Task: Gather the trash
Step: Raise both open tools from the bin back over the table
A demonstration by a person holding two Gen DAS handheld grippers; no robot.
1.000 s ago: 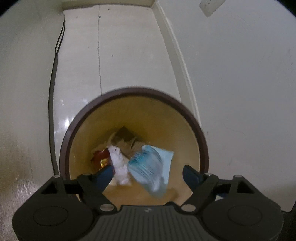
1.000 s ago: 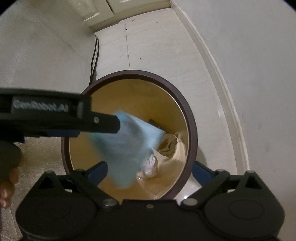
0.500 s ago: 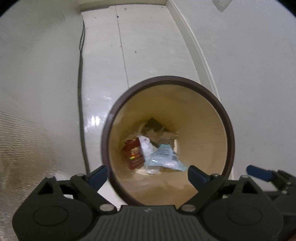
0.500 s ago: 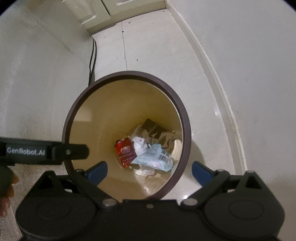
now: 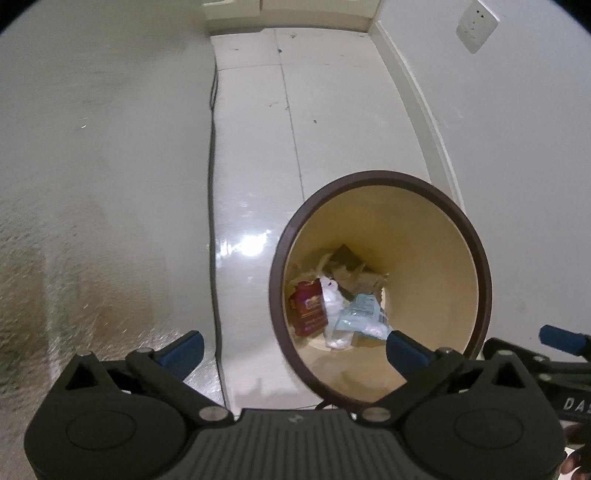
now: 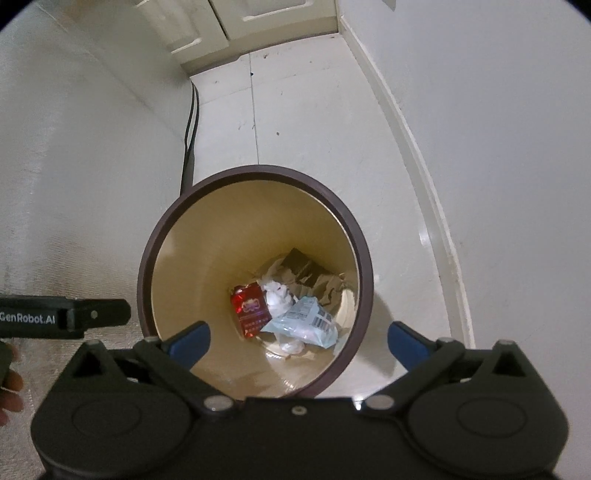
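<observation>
Left wrist view: the left gripper (image 5: 291,349) hangs pointing straight down with nothing between its fingers; its jaws have just been opening and now stand wide apart. The bin (image 5: 476,258) sits ahead of the right fingertip, which overlaps its near rim, while the left fingertip is over the pale mat (image 5: 92,221) beside the floor. Down in the bin lie the blue packet (image 5: 364,315), a red packet (image 5: 308,308), a white wad (image 5: 332,295) and brown scraps (image 5: 351,269), so that packet counts as binned. In the right wrist view the right gripper (image 6: 297,341) is also spread wide and empty, its fingers straddling the bin's near rim, with the blue packet just ahead between them. Judging by this, one drop is finished; whether more trash remains elsewhere cannot be told, since no loose litter shows on the visible floor (image 6: 295,129). That floor is glossy cream tile with a few dark specks, hemmed by a white wall (image 6: 498,147) and skirting on the right. A dark cable (image 6: 190,122) runs along the mat edge past the left finger, a wall socket (image 5: 476,24) sits high to the right, and cream cabinet doors (image 6: 236,22) close the far end.
</observation>
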